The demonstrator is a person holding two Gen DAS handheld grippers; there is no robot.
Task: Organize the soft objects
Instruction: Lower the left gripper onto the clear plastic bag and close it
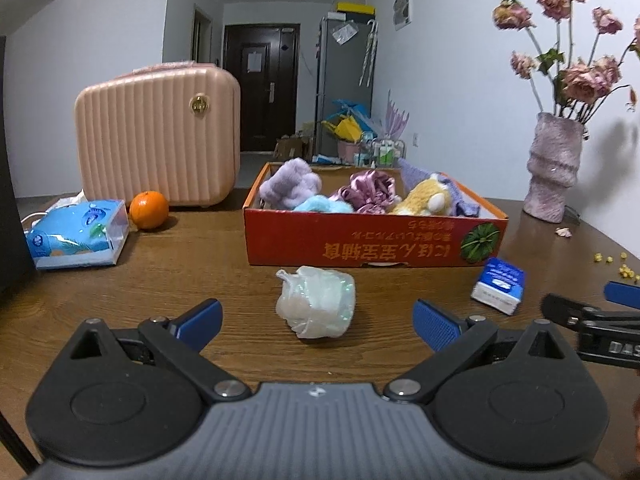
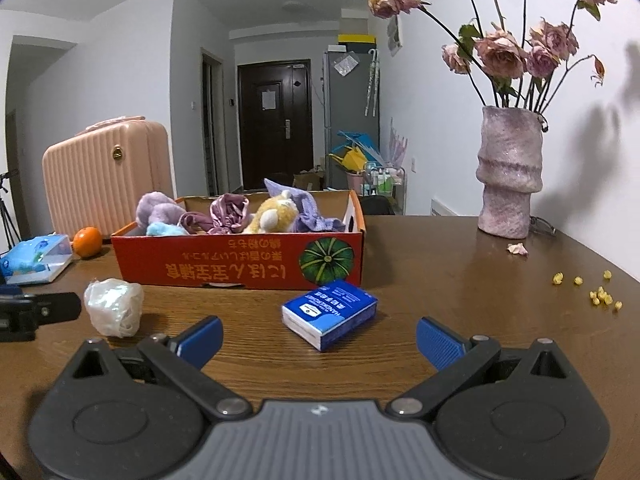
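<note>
Your left gripper (image 1: 316, 320) hovers low over the desk (image 1: 192, 276) with its blue fingers (image 1: 202, 322) spread wide and holding nothing; the crumpled translucent plastic bag (image 1: 316, 306) lies on the wood just ahead, in line with the gap between them but not touched. Your right gripper (image 2: 318, 340) sits at the same low, level pose, its fingers (image 2: 438, 342) equally wide and empty, and the small blue tissue pack (image 2: 330, 314) rests on the desk just in front of the gap, lying at a slant. From the right wrist view the tip of your left gripper shows at the far left edge, near the bag. Behind both items stands the orange-red cardboard box (image 1: 372, 236), open at the top, its printed text upside down to you and a green pumpkin picture at one end. Inside it you can see a lilac plush piece (image 1: 290, 188), a light blue fluffy item (image 1: 322, 204), a shiny mauve satin bundle (image 1: 370, 190), a yellow and white plush toy (image 1: 424, 200) and a purple knitted cloth (image 1: 460, 200), all packed close together. The bag looks soft, whitish and slightly iridescent, with a knotted ear at its upper left. To the left of the box sit an orange (image 1: 149, 210), a blue tissue packet (image 1: 78, 236) and a pink ribbed case (image 1: 158, 136); a vase of dried roses (image 2: 510, 172) stands to the right.
</note>
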